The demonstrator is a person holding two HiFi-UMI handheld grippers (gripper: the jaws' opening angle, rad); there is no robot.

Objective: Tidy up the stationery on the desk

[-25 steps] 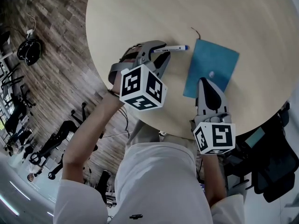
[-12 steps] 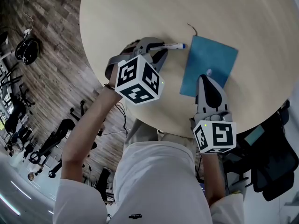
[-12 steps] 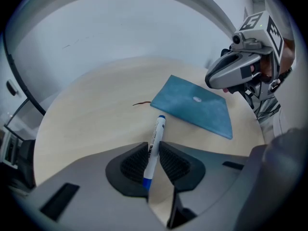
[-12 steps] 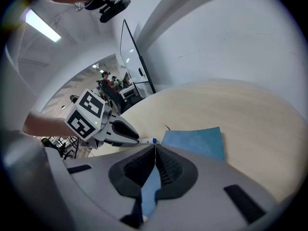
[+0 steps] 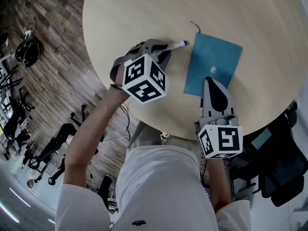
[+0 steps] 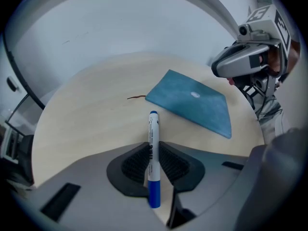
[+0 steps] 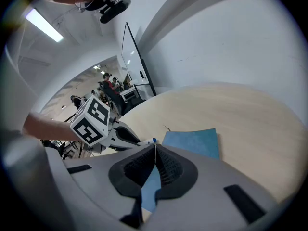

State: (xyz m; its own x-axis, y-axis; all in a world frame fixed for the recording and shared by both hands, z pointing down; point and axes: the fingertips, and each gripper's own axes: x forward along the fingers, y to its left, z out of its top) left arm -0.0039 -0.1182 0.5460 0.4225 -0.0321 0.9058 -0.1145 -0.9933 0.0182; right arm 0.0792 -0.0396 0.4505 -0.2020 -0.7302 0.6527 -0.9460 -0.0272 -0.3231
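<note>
Left gripper (image 6: pixel 153 148): jaws just been closing, now pinching the white blue-capped marker pen (image 6: pixel 152 129) lengthwise between them. Right gripper (image 7: pixel 155 150): pressed together on the near edge of the flat blue notebook (image 7: pixel 192 142) ahead of it.

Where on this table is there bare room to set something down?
The far half of the table, beyond the marker and blue folder, is bare, as is the stretch right of the folder. A small brown strand lies off the folder's far corner. Crowded: the near edge, where marker and folder are close together.
</note>
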